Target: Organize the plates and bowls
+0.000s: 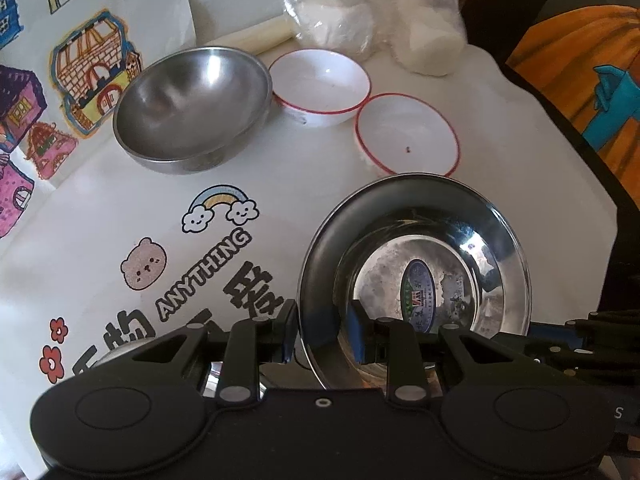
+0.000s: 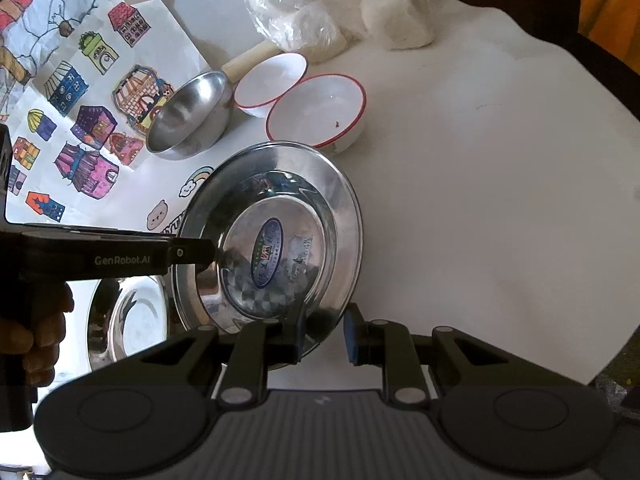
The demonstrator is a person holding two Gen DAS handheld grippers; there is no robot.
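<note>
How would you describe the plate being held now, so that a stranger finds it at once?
Start from the white table and its row of bowls: one steel bowl, two red-rimmed white bowls. Nearer the camera is the shiny steel plate, gripped at its rim from two sides. Only it carries an oval blue sticker in its centre.

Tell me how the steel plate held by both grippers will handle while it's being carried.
The steel plate is probably rigid and light: thin pressed metal. Its polished rim looks slippery, so the left gripper and right gripper, pinching opposite edges, might let it slide. If dropped onto the table, it would likely clatter, not break.
</note>
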